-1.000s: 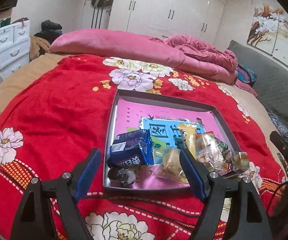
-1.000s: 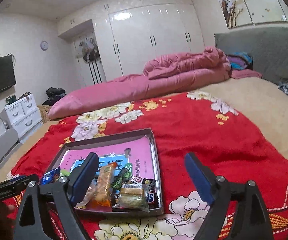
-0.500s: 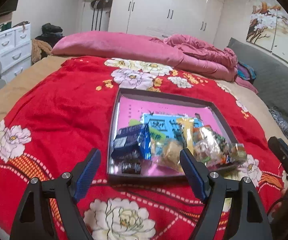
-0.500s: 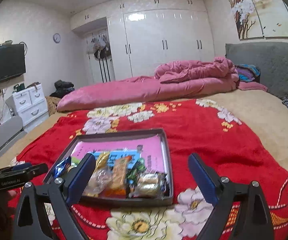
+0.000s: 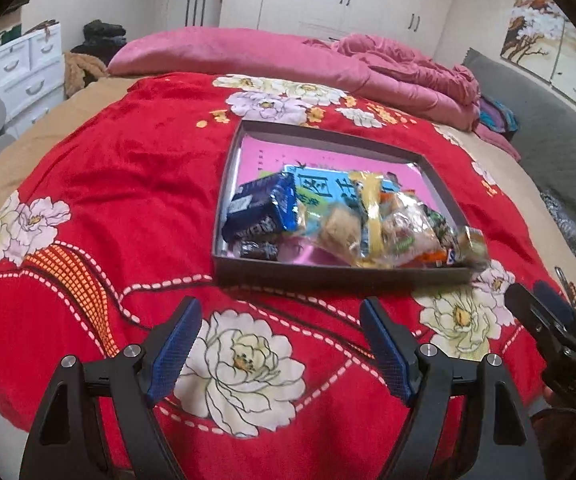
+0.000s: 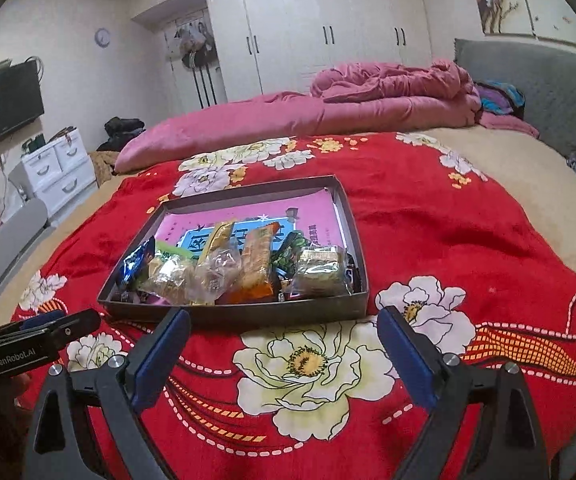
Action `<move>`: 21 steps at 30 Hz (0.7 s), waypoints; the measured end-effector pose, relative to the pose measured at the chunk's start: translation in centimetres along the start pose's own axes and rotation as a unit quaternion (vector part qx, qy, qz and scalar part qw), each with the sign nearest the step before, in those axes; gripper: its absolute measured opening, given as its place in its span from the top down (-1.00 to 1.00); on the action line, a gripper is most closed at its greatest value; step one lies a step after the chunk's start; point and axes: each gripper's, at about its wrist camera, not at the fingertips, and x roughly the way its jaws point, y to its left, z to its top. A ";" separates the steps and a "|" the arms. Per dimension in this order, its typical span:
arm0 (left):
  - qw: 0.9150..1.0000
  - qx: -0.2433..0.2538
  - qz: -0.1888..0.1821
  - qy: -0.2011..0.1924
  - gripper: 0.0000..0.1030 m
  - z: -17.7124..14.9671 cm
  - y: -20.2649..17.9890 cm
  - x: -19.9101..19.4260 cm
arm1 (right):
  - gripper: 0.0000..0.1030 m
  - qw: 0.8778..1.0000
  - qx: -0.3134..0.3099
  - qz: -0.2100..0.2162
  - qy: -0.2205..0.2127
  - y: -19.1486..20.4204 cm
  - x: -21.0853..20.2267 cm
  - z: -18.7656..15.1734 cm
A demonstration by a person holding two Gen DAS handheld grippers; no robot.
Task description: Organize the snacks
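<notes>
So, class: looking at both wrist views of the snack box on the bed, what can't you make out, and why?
- Snacks low in the pile: right wrist view, buried under other packets.
- Small dark wrapper: left wrist view, print too small to read.
- Box floor print: both views, partly covered by packets.
- Right gripper: left wrist view, cut off by the edge.

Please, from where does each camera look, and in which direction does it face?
Left wrist: on the left gripper, facing down over the red floral blanket to the shallow grey box of snacks; own open fingers show, right gripper at the edge.
Right wrist: on the right gripper, same box; own fingers, left gripper at the edge.
Shared: box, blanket.
</notes>
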 end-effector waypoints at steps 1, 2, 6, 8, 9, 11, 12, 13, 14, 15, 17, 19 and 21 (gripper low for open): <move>1.000 0.004 0.001 0.000 -0.59 -0.1 -0.2 0.0 | -0.86 1.000 -0.004 0.001 0.000 0.1 0.0 0.0; 1.000 0.008 0.003 -0.002 -0.59 -0.1 -0.3 -0.1 | -0.87 1.000 -0.008 0.003 0.003 0.3 0.2 0.0; 1.000 0.015 0.003 -0.002 -0.59 -0.2 -0.6 0.0 | -0.89 1.000 -0.014 0.004 0.012 0.6 0.7 -0.3; 1.000 0.014 0.003 -0.001 -0.59 -0.2 -0.5 0.1 | -0.89 1.000 -0.014 0.005 0.016 0.5 0.9 -0.4; 1.000 0.014 0.003 -0.002 -0.59 -0.2 -0.6 0.1 | -0.89 1.000 -0.014 0.006 0.017 0.5 0.9 -0.4; 1.000 0.015 0.002 -0.002 -0.59 -0.2 -0.6 0.1 | -0.89 1.000 -0.013 0.006 0.018 0.5 1.0 -0.4; 1.000 0.015 0.002 -0.002 -0.59 -0.1 -0.6 0.2 | -0.89 1.000 -0.012 0.006 0.018 0.5 1.0 -0.4; 1.000 0.016 0.001 -0.001 -0.59 -0.2 -0.6 0.3 | -0.89 1.000 -0.012 0.007 0.019 0.5 1.0 -0.5; 1.000 0.016 0.000 -0.001 -0.59 -0.2 -0.6 0.3 | -0.89 1.000 -0.011 0.007 0.020 0.4 1.1 -0.5; 1.000 0.017 0.000 -0.001 -0.59 -0.2 -0.7 0.3 | -0.89 1.000 -0.011 0.008 0.021 0.4 1.1 -0.5; 1.000 0.018 0.000 -0.002 -0.59 -0.2 -0.7 0.3 | -0.89 1.000 -0.011 0.008 0.023 0.4 1.2 -0.5; 1.000 0.019 0.000 -0.002 -0.59 -0.2 -0.8 0.3 | -0.90 1.000 -0.009 0.009 0.026 0.4 1.3 -0.6; 1.000 0.020 0.000 -0.003 -0.59 -0.2 -0.8 0.3 | -0.90 1.000 -0.009 0.010 0.026 0.4 1.3 -0.6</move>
